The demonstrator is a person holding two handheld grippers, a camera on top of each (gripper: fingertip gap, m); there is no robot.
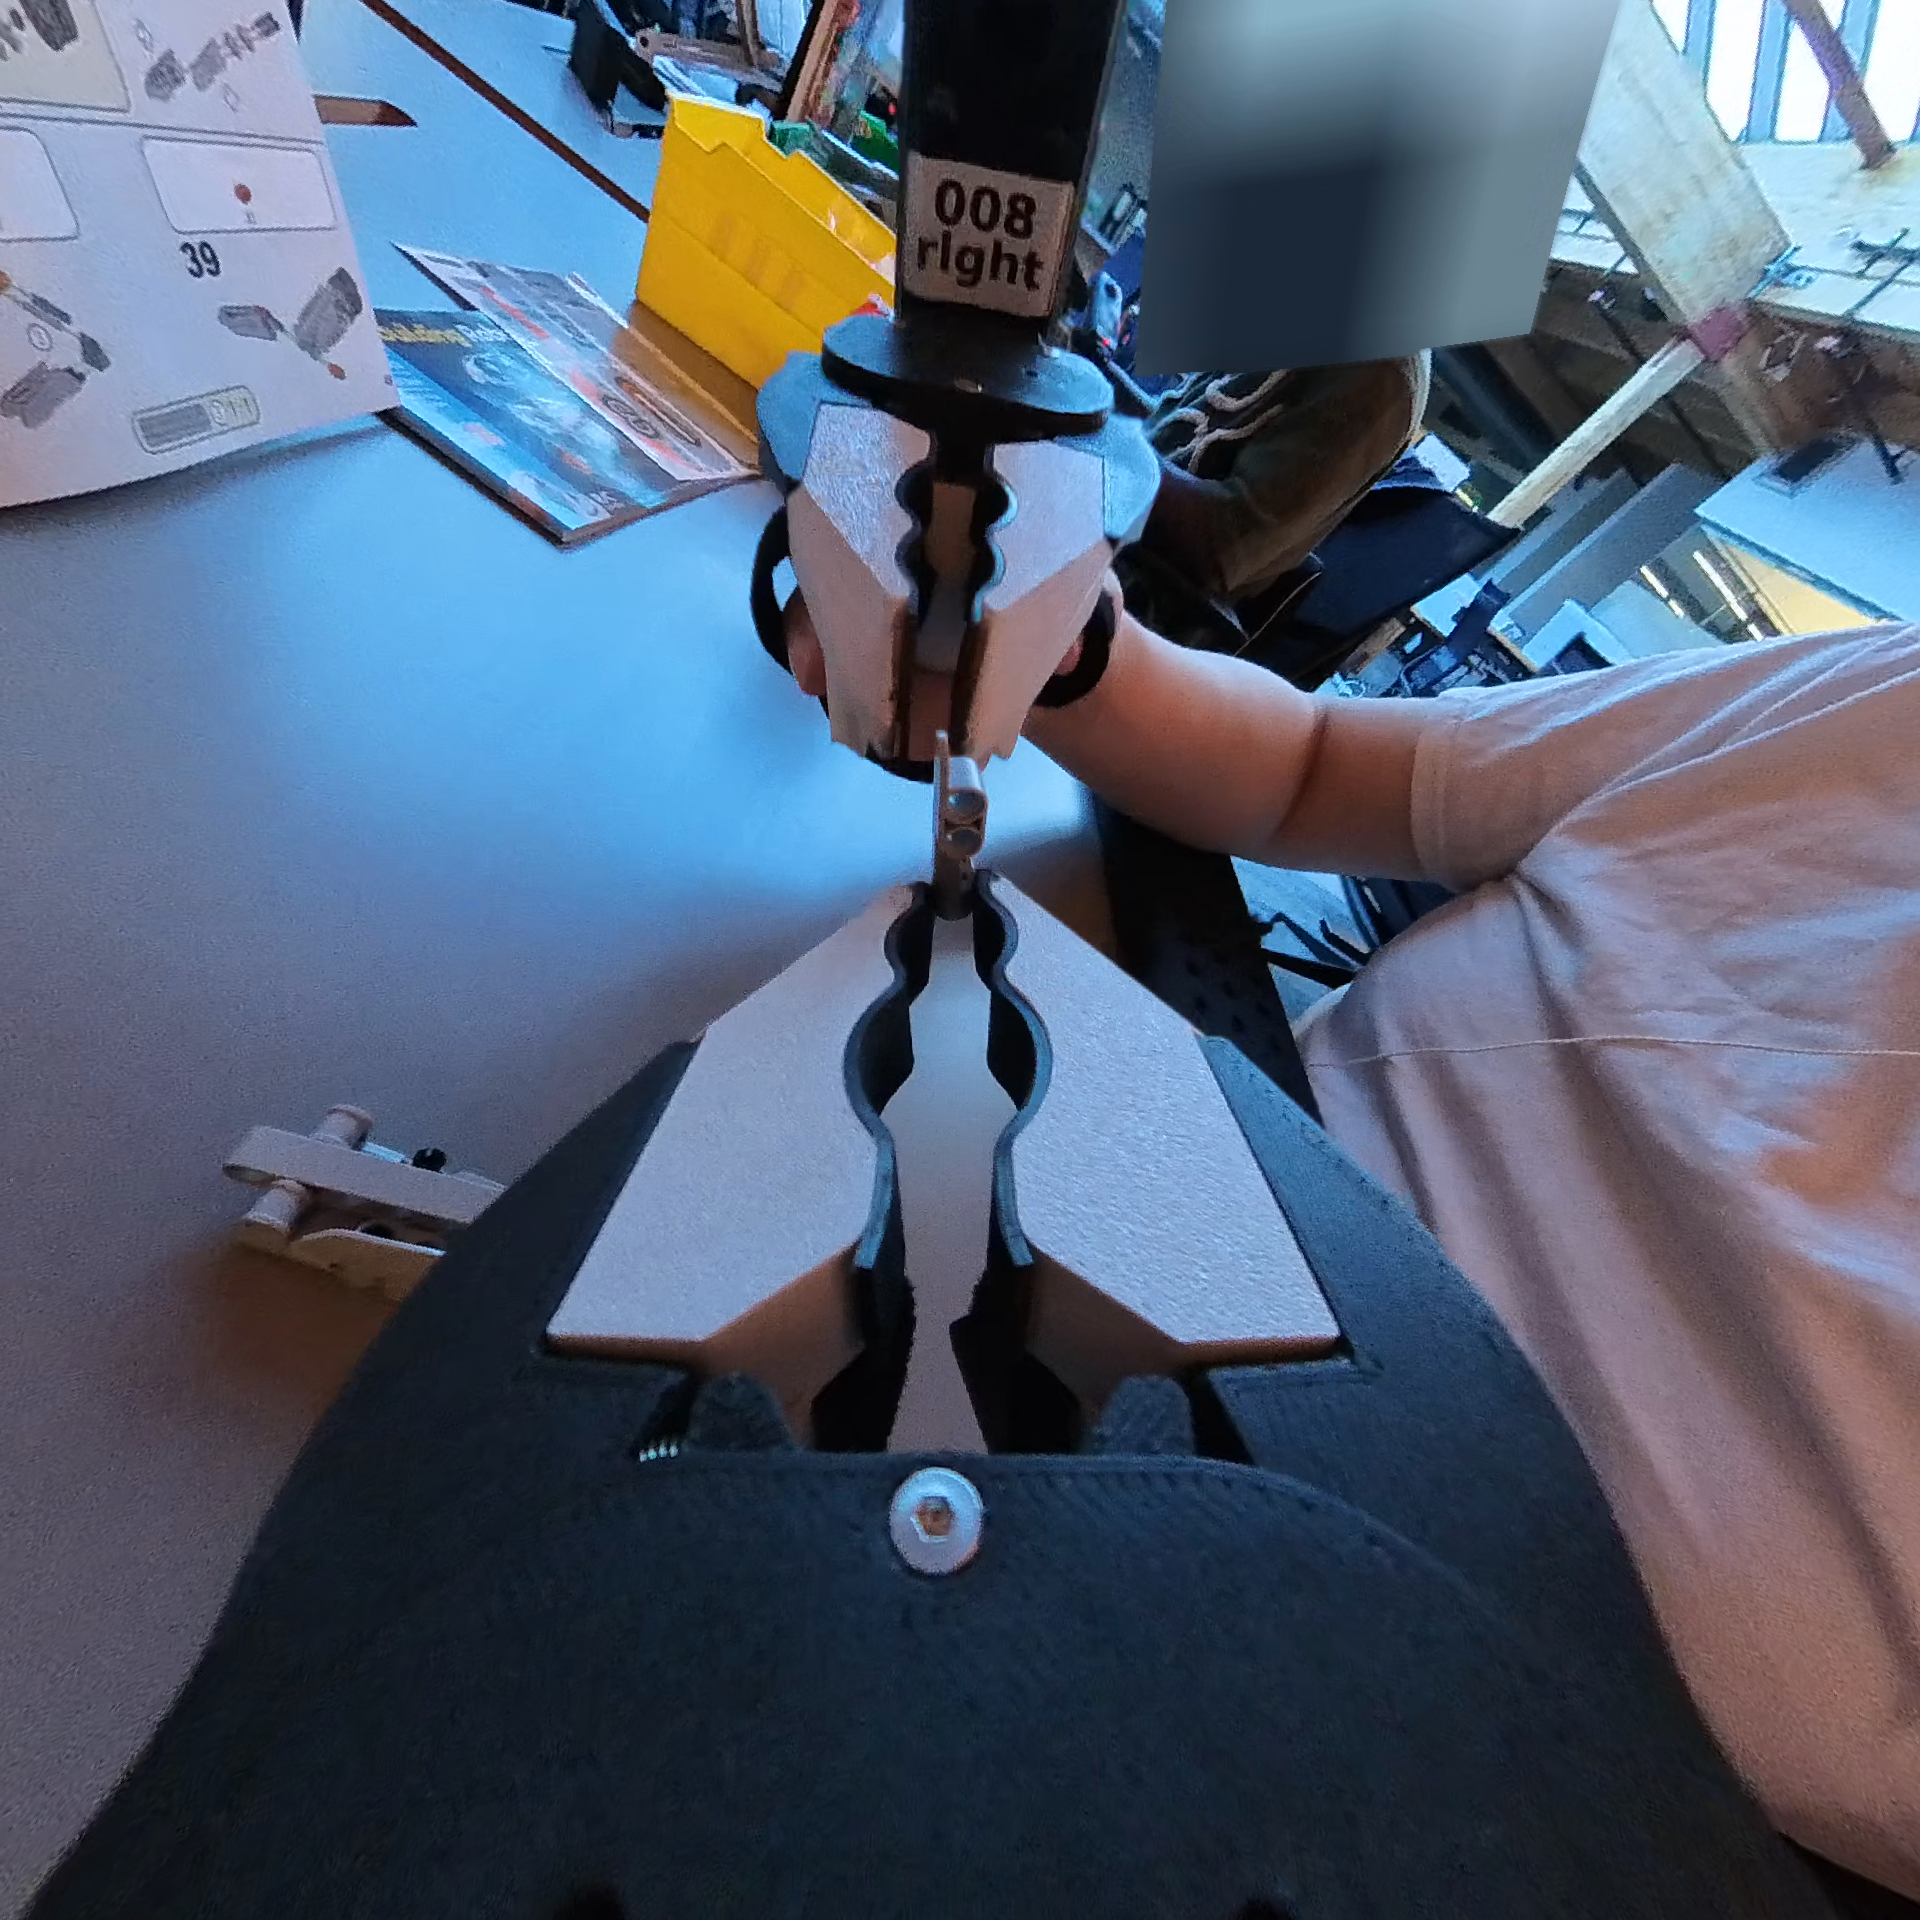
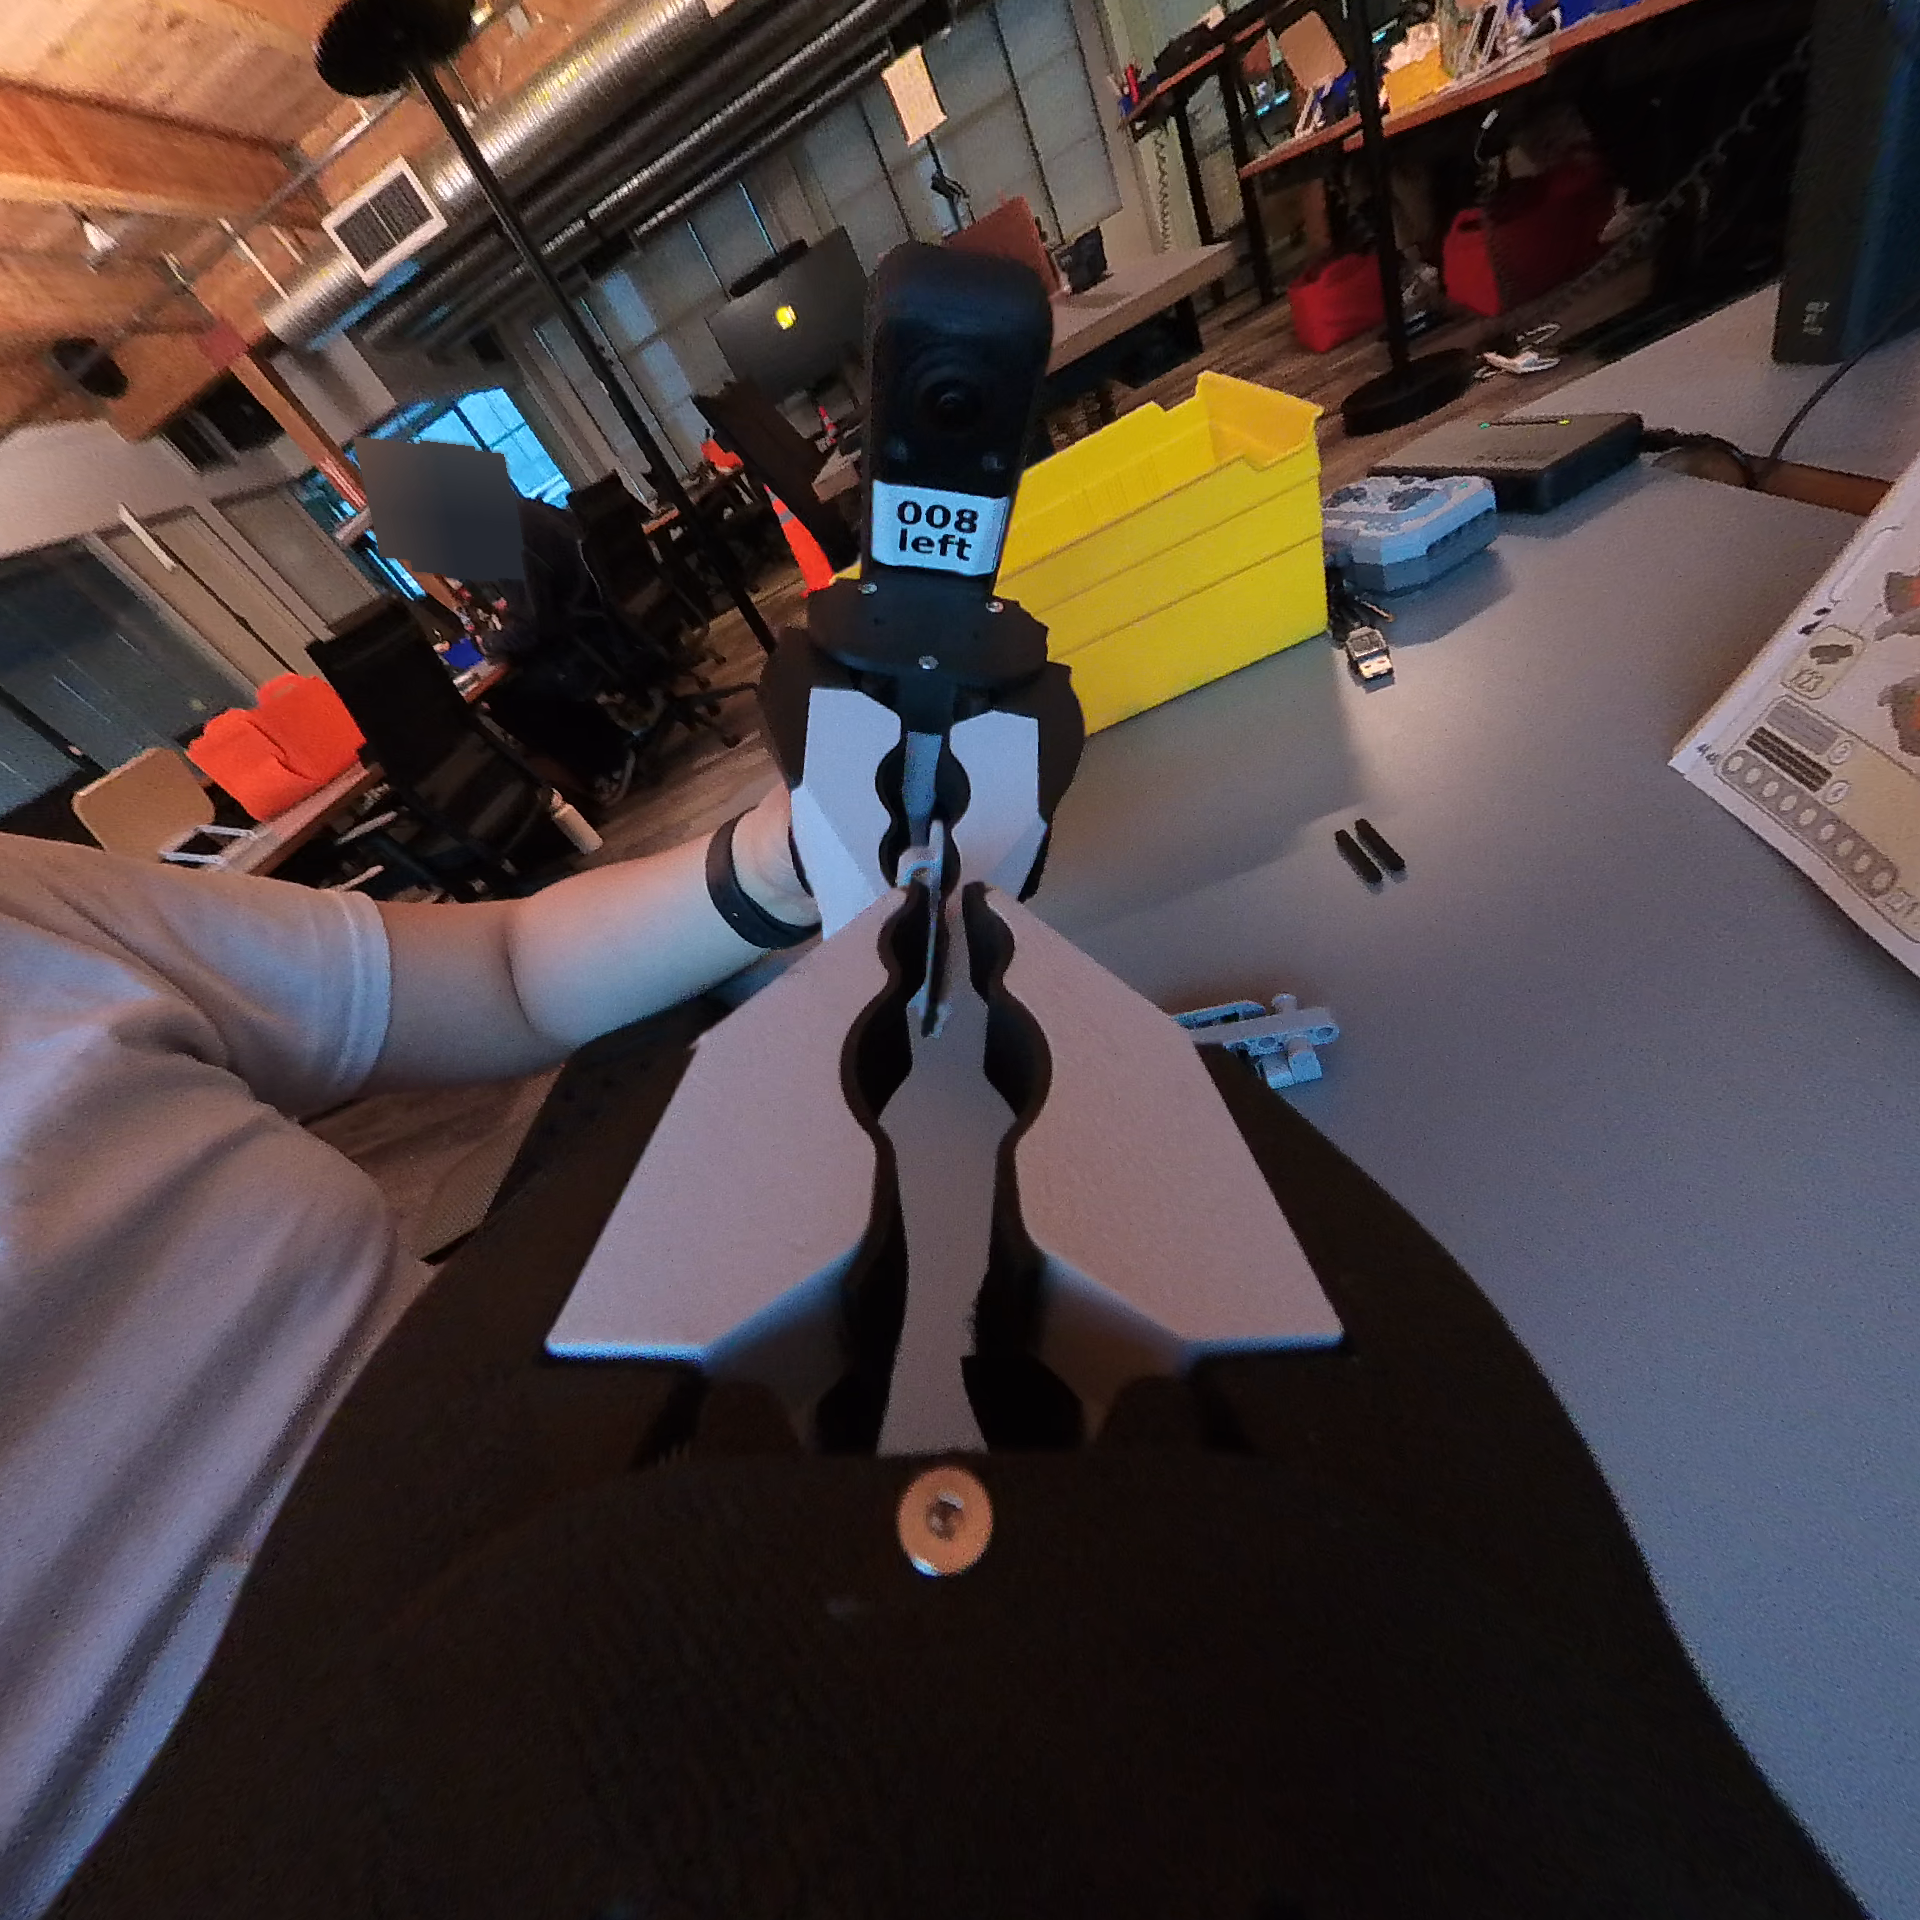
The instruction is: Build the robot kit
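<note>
My two grippers face each other tip to tip above the grey table (image 1: 312, 779). My left gripper (image 1: 951, 896) is shut on the near end of a small grey connector piece (image 1: 958, 816) with round pin ends. My right gripper (image 1: 940, 740) is shut on the far end of the same small assembly. In the right wrist view my right gripper (image 2: 940, 906) is shut on a thin grey beam (image 2: 933, 977) held edge-on, and my left gripper (image 2: 923, 878) pinches the small grey connector (image 2: 918, 862) at the beam's tip. The two pieces touch.
A grey brick assembly (image 1: 343, 1195) lies on the table (image 2: 1268, 1034). A yellow bin (image 1: 748, 249) (image 2: 1174, 561), an instruction sheet (image 1: 156, 260) (image 2: 1829, 769), booklets (image 1: 561, 405), two black pins (image 2: 1369, 850) and a grey block (image 2: 1413, 525) lie around. The person's arm (image 1: 1195, 727) is at the right. The tips of both grippers are at nearly the same place. My right tips are roughly 35 centimeters from the grey block (image 2: 1413, 525).
</note>
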